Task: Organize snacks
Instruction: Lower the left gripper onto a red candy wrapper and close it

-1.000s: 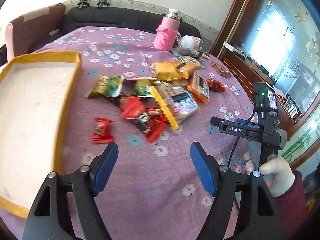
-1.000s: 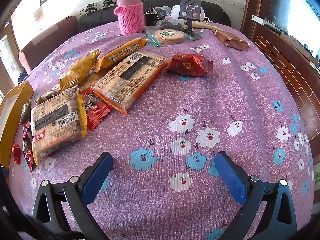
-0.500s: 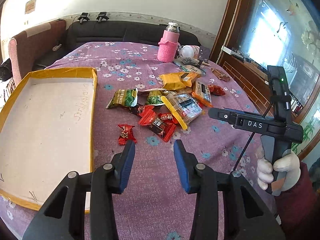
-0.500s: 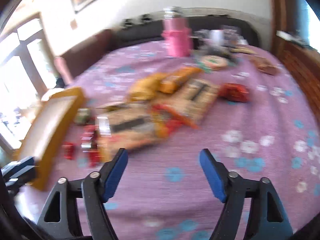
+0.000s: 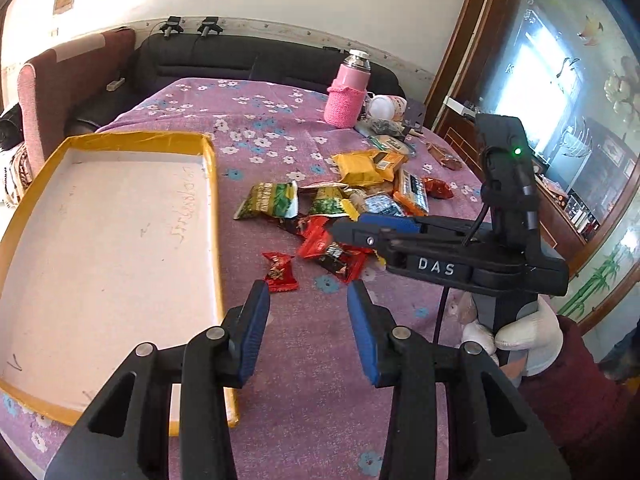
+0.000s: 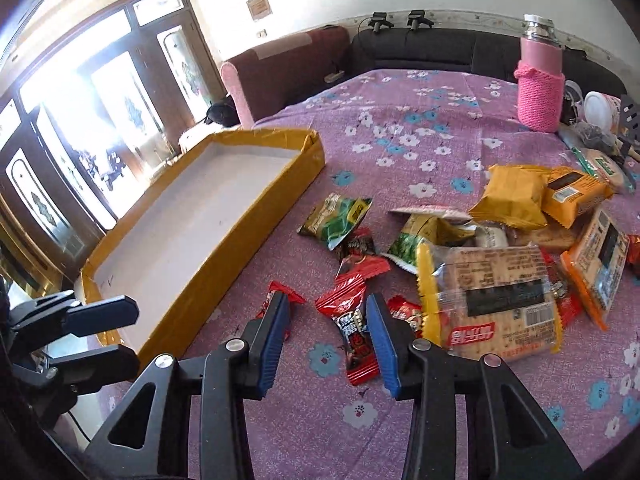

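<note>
A pile of snack packets lies mid-table: a cracker pack (image 6: 492, 300), green packets (image 5: 270, 200) (image 6: 334, 222), yellow packs (image 6: 516, 194), red candies (image 5: 280, 270) (image 6: 352, 322). A shallow yellow-edged tray (image 5: 214, 200) (image 6: 280, 188) with a white floor lies empty at the left. My left gripper (image 5: 308, 292) is open and empty, just short of a red candy. My right gripper (image 6: 326, 308) is open and empty, hovering over the red candies; it also shows in the left wrist view (image 5: 360, 232).
A pink knit-covered flask (image 5: 346, 92) (image 6: 540, 80) and small clutter stand at the table's far right. A dark sofa (image 5: 240, 56) runs behind the table. The purple floral cloth (image 6: 400, 132) covers the table.
The right gripper swung left from the cracker packs to the red candies and narrowed its opening. The left gripper pulled back and up, narrowed, then widened a little.
</note>
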Demonstrator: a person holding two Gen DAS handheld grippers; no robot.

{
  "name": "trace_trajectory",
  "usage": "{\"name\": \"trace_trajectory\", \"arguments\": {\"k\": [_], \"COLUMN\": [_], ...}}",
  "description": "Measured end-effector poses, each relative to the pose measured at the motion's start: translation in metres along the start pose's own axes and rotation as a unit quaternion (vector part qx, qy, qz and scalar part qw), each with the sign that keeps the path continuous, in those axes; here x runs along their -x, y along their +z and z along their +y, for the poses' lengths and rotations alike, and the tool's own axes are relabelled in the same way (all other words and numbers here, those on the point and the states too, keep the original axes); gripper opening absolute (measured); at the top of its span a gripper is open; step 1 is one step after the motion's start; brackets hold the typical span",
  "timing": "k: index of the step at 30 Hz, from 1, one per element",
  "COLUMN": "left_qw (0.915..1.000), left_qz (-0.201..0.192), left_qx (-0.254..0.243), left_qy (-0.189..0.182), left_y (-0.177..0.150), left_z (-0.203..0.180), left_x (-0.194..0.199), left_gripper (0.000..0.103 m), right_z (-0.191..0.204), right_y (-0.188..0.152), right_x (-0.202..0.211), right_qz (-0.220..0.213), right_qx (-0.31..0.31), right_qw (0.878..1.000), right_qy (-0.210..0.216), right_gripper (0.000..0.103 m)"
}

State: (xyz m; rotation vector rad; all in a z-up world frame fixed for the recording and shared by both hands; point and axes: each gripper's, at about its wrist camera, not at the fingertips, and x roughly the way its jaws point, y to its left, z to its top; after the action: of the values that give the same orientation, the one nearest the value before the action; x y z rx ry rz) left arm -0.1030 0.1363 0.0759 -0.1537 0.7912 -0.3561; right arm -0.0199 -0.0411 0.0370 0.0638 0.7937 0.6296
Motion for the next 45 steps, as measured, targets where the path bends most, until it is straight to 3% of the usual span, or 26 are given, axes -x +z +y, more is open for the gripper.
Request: {"name": "trace_trajectory", "arguments": {"k": [3,7,12,18,19,20,22,23,24,29,32,36,38,39,41,45], "left_qw": [0.9993,0.9982,0.9964,0.9959,0.9962,0.9963,0.9963,0.9965,0.9967,0.998,0.997,0.9962,0.9959,0.9959,0.9959,0.9962], "left_qz": [0.023,0.058,0.08,0.076,0.072,0.069,0.065,0.064,0.066,0.058,0.063,0.069,0.071,0.07,0.067,0.064], "left_qx": [-0.003,-0.006,0.019,-0.001,-0.006,-0.013,-0.02,-0.021,-0.018,0.015,0.044,0.054,0.056,0.057,0.06,0.059], "left_qy": [-0.029,-0.007,0.019,0.049,0.049,0.051,0.052,0.05,0.044,0.022,0.001,-0.002,-0.003,-0.005,-0.006,-0.006], "left_y": [0.006,0.014,0.025,0.026,0.024,0.024,0.023,0.023,0.023,0.023,0.021,0.017,0.015,0.015,0.015,0.015], "left_z": [-0.017,-0.032,-0.029,-0.034,-0.035,-0.037,-0.039,-0.04,-0.039,-0.03,-0.024,-0.024,-0.025,-0.025,-0.026,-0.029], "left_x": [-0.026,-0.068,-0.105,-0.122,-0.12,-0.12,-0.118,-0.116,-0.115,-0.101,-0.095,-0.091,-0.091,-0.092,-0.091,-0.089], "left_gripper": [0.038,0.038,0.038,0.037,0.033,0.018,0.016,0.004,0.001,0.001,0.008,0.015,0.016,0.016,0.016,0.016], "right_z": [-0.03,-0.071,-0.095,-0.106,-0.104,-0.104,-0.105,-0.106,-0.107,-0.123,-0.135,-0.136,-0.138,-0.14,-0.145,-0.151], "right_y": [0.007,0.004,0.002,-0.001,-0.002,-0.002,-0.002,-0.003,-0.003,-0.008,-0.012,-0.011,-0.009,-0.008,-0.005,-0.007], "right_x": [0.02,0.034,0.032,0.029,0.029,0.028,0.027,0.028,0.029,0.036,0.039,0.06,0.072,0.078,0.088,0.101], "right_qz": [-0.037,-0.07,-0.062,-0.056,-0.055,-0.054,-0.054,-0.055,-0.056,-0.067,-0.073,-0.101,-0.118,-0.126,-0.138,-0.154], "right_qx": [-0.034,-0.096,-0.126,-0.151,-0.151,-0.152,-0.154,-0.157,-0.161,-0.211,-0.249,-0.249,-0.249,-0.256,-0.265,-0.29], "right_qw": [0.999,0.992,0.99,0.987,0.987,0.987,0.986,0.986,0.985,0.974,0.963,0.961,0.957,0.955,0.954,0.944], "right_qy": [-0.02,-0.034,-0.026,-0.014,-0.016,-0.019,-0.027,-0.029,-0.028,0.036,0.07,-0.066,-0.09,-0.079,-0.03,0.039], "right_gripper": [0.043,0.049,0.049,0.049,0.049,0.049,0.049,0.051,0.051,0.052,0.053,0.056,0.065,0.073,0.079,0.085]}}
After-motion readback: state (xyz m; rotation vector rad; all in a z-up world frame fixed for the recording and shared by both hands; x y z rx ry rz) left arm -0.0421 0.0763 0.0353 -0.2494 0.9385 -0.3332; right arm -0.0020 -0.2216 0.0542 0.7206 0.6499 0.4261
